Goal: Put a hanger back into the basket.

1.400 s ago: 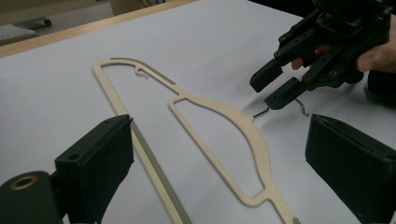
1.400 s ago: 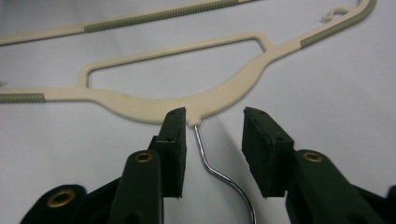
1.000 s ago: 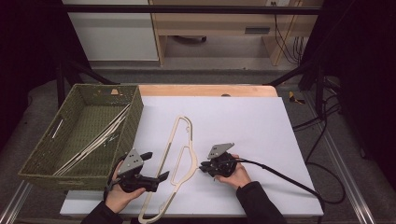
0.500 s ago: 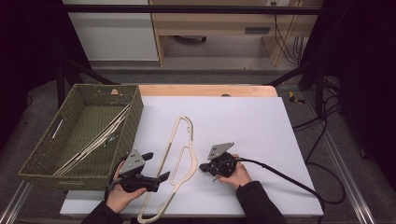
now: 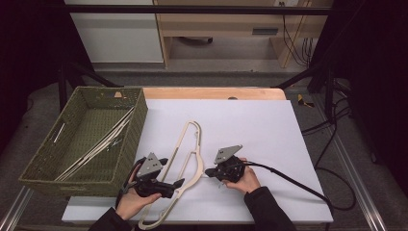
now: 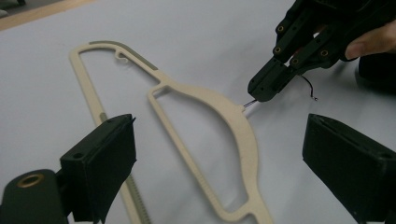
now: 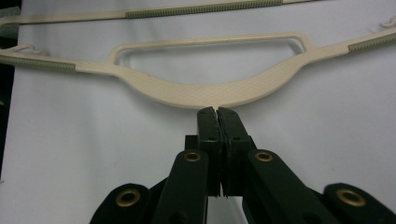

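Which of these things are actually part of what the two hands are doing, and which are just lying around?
In the job:
- cream plastic clothes hanger, flat on the white table
- its thin wire hook, pinched by the shut right gripper
- left gripper, jaws open beside the hanger

Lying about:
- green woven basket holding more pale hangers
- black cables on the floor

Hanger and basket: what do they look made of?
Hanger: looks like moulded plastic, cream, matte, flat profile with a fine textured face; ribbed olive strips on the arms, probably rubbery anti-slip. Its hook looks like thin wire, hard to tell. Basket: olive woven weave, likely plastic or paper cord; the look leaves it open.
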The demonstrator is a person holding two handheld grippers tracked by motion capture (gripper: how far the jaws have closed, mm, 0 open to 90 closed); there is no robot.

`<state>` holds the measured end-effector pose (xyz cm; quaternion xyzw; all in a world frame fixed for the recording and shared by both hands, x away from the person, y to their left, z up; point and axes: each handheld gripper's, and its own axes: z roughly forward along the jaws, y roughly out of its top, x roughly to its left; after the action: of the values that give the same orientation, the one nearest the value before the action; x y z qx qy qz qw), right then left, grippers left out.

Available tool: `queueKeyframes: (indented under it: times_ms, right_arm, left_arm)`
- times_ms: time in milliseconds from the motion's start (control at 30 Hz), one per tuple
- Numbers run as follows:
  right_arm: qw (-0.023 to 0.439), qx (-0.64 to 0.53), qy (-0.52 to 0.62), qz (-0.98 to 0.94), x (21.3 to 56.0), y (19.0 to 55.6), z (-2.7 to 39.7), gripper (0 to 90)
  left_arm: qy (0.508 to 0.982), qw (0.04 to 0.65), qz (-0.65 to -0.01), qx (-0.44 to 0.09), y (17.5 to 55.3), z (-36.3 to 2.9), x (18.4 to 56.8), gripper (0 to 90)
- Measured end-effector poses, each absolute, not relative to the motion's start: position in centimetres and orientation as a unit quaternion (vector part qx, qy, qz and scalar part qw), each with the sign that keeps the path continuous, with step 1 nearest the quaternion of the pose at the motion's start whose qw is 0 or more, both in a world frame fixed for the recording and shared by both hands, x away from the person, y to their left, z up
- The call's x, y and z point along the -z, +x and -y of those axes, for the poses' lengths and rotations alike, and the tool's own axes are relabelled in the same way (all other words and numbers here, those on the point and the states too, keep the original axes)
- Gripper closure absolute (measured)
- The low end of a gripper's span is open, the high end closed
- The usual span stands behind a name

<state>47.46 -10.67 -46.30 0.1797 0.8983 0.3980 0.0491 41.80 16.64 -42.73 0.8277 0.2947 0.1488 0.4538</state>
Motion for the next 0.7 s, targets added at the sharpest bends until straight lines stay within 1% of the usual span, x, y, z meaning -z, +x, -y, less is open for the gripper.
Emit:
queueKeyframes:
  times_ms: [167, 267, 300, 500, 700]
  right_arm:
    - [0.048, -0.393, 0.181, -0.900, 45.9, 47.2, 10.4, 89.5]
    - [0.046, -0.400, 0.185, -0.897, 45.7, 47.2, 10.4, 89.6]
    - [0.043, -0.401, 0.185, -0.896, 45.5, 47.1, 10.5, 89.6]
    - [0.045, -0.406, 0.188, -0.893, 45.2, 47.1, 10.5, 89.6]
    - [0.047, -0.411, 0.185, -0.891, 44.8, 47.0, 10.7, 89.6]
  left_arm:
    - [0.851, 0.419, -0.288, -0.133, 42.5, -14.4, 43.4, 14.4]
    - [0.857, 0.407, -0.293, -0.122, 43.0, -13.4, 43.9, 16.6]
    - [0.861, 0.399, -0.295, -0.114, 43.3, -13.0, 44.2, 20.2]
    - [0.871, 0.378, -0.297, -0.099, 44.0, -11.7, 45.2, 30.6]
    - [0.884, 0.353, -0.295, -0.086, 44.3, -11.0, 45.8, 44.2]
